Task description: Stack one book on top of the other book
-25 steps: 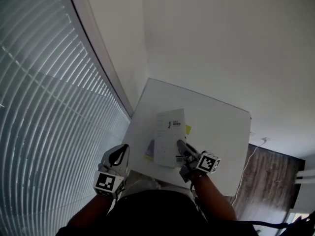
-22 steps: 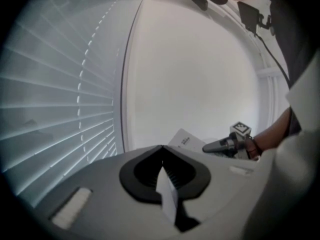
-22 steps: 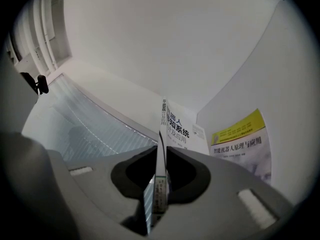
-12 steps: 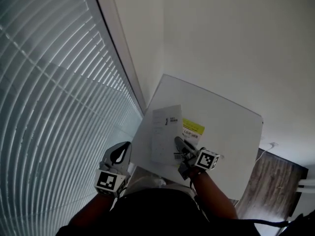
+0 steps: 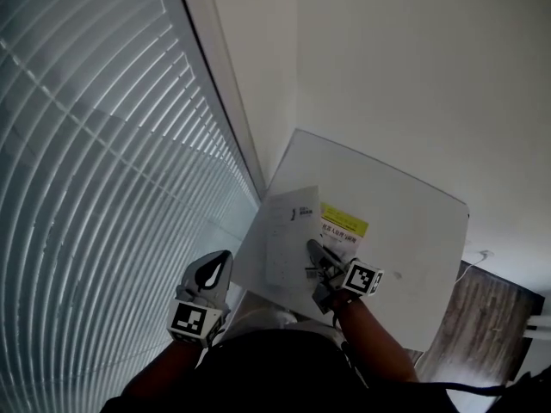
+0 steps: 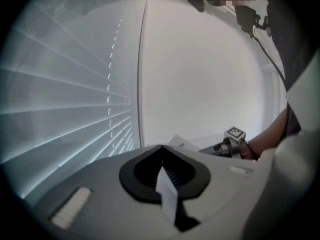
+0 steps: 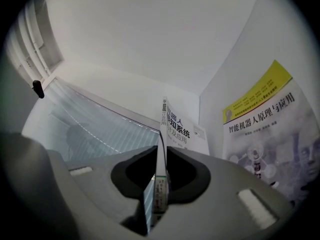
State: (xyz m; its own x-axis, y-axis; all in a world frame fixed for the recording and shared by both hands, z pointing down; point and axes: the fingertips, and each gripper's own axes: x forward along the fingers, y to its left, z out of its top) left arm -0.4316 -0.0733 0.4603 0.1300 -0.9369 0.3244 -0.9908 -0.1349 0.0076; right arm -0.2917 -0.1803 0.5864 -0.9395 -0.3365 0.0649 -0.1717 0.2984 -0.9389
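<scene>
White book point(image 5: 288, 231) clamped in right hand-held gripper point(image 5: 312, 249), beside yellow-topped book point(image 5: 344, 222) on table point(image 5: 409, 222); left hand-held gripper point(image 5: 217, 265) closed, empty.

My right gripper point(image 5: 315, 253) holds a white book point(image 5: 287, 231) by its edge; a yellow book point(image 5: 345, 224) lies on the table point(image 5: 413, 222) just beyond.

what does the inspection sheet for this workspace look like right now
surface: white table, carrying the books
job's things: yellow-topped book lies flat on the table; white book is held up at its left, not yet stacked
clutter: nothing seen
grippers: right claw shut on the white book's edge; left claw shut, empty, off the table's left side
cables: white cable by the wall above the wood floor
surroundings: window blinds at left, white wall behind the table
</scene>
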